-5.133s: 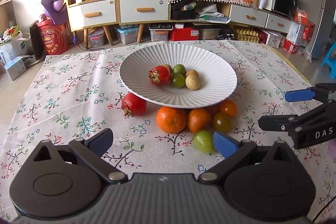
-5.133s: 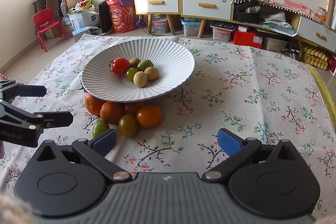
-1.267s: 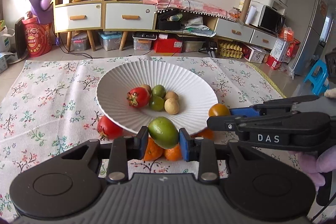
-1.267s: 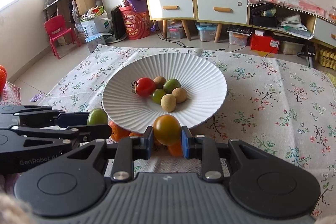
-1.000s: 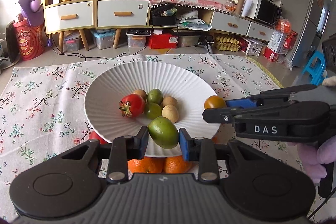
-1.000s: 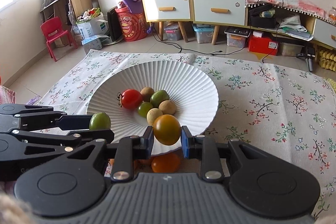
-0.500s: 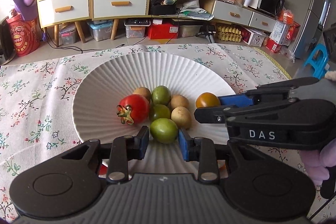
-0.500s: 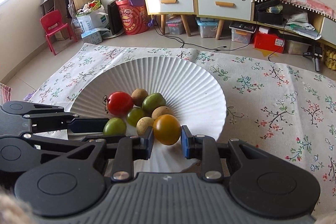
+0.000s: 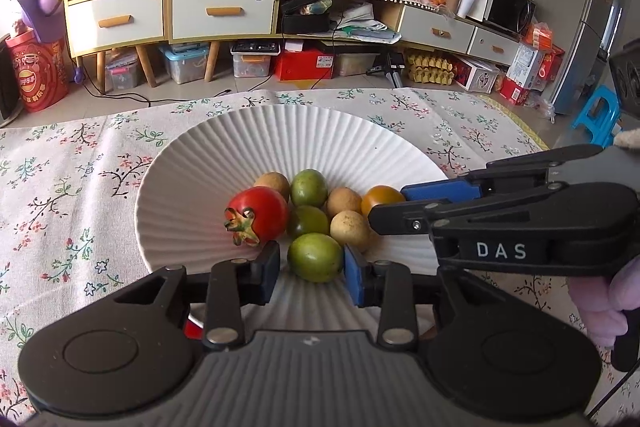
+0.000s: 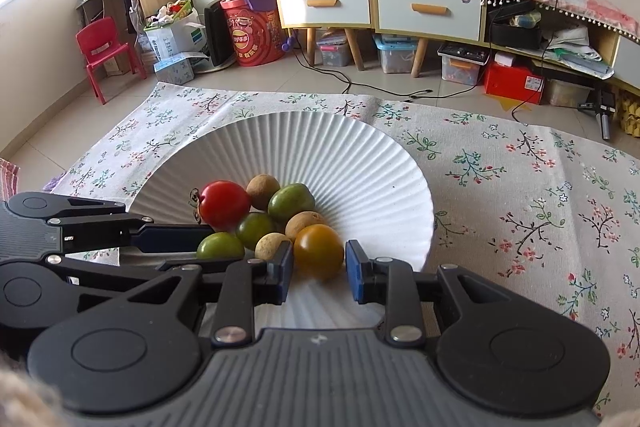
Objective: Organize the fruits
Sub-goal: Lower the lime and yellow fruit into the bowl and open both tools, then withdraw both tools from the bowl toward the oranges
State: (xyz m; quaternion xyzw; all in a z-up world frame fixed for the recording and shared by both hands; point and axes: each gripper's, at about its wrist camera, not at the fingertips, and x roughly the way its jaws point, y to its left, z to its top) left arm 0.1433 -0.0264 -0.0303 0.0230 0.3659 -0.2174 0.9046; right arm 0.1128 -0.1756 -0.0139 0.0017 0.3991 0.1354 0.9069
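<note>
A flowered cloth point(image 9: 72, 187) covers the surface ahead of both grippers. On it sits a white ribbed plate point(image 9: 280, 135), wide and shallow, with a cluster of small fruit in its hollow. Biggest is a glossy red tomato point(image 9: 262, 213) with a dry green calyx, just ahead-left of the left gripper point(image 9: 310, 269). That gripper stands released, a gap showing between its pads and the green tomato point(image 9: 315, 256) lying on the plate. The right gripper point(image 10: 318, 269) is likewise parted around a yellow-orange tomato point(image 10: 319, 250) resting on the plate.
</note>
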